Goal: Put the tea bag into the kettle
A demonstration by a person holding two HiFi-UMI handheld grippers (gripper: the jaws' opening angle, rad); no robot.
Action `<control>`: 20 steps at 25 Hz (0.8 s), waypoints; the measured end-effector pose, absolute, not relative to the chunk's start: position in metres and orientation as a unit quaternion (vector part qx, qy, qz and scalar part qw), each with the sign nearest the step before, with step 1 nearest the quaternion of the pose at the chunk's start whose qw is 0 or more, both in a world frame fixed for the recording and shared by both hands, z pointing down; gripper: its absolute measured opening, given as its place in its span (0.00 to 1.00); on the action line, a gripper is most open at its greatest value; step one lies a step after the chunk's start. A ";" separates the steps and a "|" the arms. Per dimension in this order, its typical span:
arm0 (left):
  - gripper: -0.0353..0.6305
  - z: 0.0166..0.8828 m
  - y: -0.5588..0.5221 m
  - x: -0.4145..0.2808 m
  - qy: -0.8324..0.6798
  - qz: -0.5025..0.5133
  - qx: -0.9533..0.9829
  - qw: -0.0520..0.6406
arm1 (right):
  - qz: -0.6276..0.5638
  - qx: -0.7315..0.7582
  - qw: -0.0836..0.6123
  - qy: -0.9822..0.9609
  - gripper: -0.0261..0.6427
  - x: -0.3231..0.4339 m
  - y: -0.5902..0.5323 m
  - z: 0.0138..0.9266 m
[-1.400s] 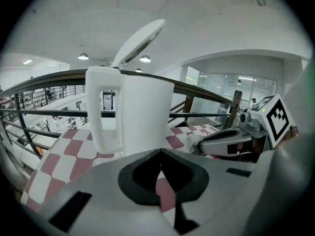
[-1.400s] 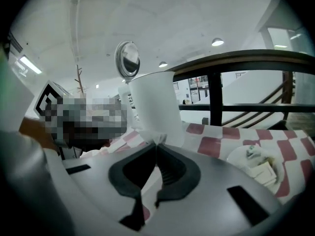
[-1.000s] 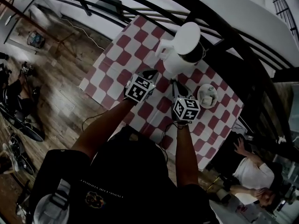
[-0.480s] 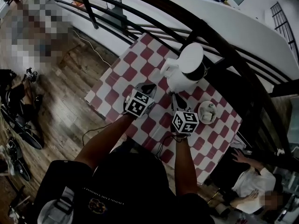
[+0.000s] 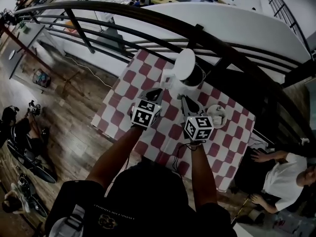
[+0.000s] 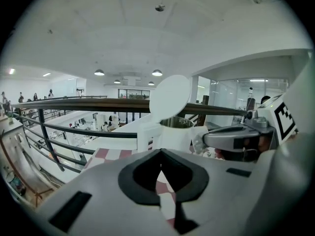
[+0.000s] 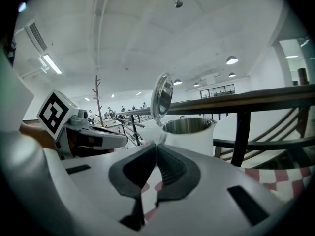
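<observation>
A white kettle (image 5: pixel 183 78) stands with its lid (image 6: pixel 169 96) flipped up on the red-and-white checked table (image 5: pixel 123 95). Its steel inside (image 7: pixel 189 126) shows in the right gripper view. My right gripper (image 5: pixel 183 99) hovers just in front of the kettle, shut on a small white tea bag (image 6: pixel 199 139), which shows crumpled at its tip in the left gripper view. To its left, my left gripper (image 5: pixel 158 92) is also close to the kettle. Its jaws meet at the tips (image 6: pixel 160 152) with nothing between them.
A small white saucer (image 5: pixel 217 116) with something pale on it lies right of the kettle. A dark railing (image 5: pixel 148 14) runs close behind the table. A person in white (image 5: pixel 284 177) sits at the table's right end. A cable hangs under the table.
Both grippers have lifted from low over the table to about the height of the kettle's rim, still shut. The kettle has stayed put with its lid up.
</observation>
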State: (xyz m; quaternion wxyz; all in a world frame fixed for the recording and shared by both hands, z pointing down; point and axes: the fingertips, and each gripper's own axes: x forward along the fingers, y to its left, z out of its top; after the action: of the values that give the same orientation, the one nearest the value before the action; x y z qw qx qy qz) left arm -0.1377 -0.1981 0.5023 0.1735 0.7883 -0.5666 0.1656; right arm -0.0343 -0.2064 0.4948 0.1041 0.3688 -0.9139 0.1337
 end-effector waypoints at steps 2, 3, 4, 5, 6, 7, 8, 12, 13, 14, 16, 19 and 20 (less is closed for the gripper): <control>0.06 0.490 -0.203 -0.140 -0.569 0.161 0.789 0.167 | 0.125 0.374 0.093 -0.914 0.07 -0.032 -0.211 0.481; 0.06 0.484 -0.206 -0.140 -0.570 0.159 0.789 0.164 | 0.120 0.377 0.088 -0.914 0.07 -0.030 -0.213 0.475; 0.06 0.479 -0.209 -0.139 -0.571 0.157 0.790 0.161 | 0.116 0.380 0.084 -0.914 0.07 -0.028 -0.217 0.469; 0.06 0.475 -0.213 -0.137 -0.571 0.156 0.790 0.159 | 0.112 0.384 0.080 -0.913 0.07 -0.024 -0.221 0.464; 0.06 0.472 -0.217 -0.135 -0.572 0.154 0.790 0.157 | 0.108 0.386 0.077 -0.913 0.07 -0.021 -0.225 0.459; 0.06 0.470 -0.220 -0.134 -0.572 0.153 0.790 0.156 | 0.104 0.389 0.074 -0.912 0.07 -0.017 -0.229 0.455; 0.06 0.467 -0.223 -0.132 -0.573 0.152 0.791 0.155 | 0.101 0.391 0.072 -0.912 0.07 -0.015 -0.234 0.450; 0.06 0.453 -0.234 -0.129 -0.575 0.145 0.792 0.146 | 0.087 0.399 0.064 -0.910 0.07 -0.013 -0.251 0.432; 0.06 0.450 -0.236 -0.127 -0.575 0.143 0.793 0.144 | 0.085 0.401 0.063 -0.910 0.07 -0.013 -0.255 0.428; 0.06 0.447 -0.239 -0.126 -0.574 0.141 0.794 0.142 | 0.083 0.403 0.063 -0.909 0.07 -0.013 -0.259 0.426; 0.06 0.441 -0.244 -0.125 -0.575 0.138 0.795 0.138 | 0.082 0.406 0.065 -0.908 0.07 -0.015 -0.269 0.423; 0.06 0.436 -0.252 -0.129 -0.577 0.134 0.794 0.135 | 0.080 0.408 0.069 -0.907 0.07 -0.020 -0.282 0.422; 0.06 0.436 -0.253 -0.130 -0.578 0.133 0.794 0.135 | 0.081 0.408 0.072 -0.906 0.07 -0.020 -0.286 0.423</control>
State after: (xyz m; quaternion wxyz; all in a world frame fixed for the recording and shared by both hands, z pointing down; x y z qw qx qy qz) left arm -0.1298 -0.2532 0.4361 0.1347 0.7938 -0.5778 0.1334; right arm -0.0202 -0.2858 0.4235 0.0717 0.4083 -0.9064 0.0815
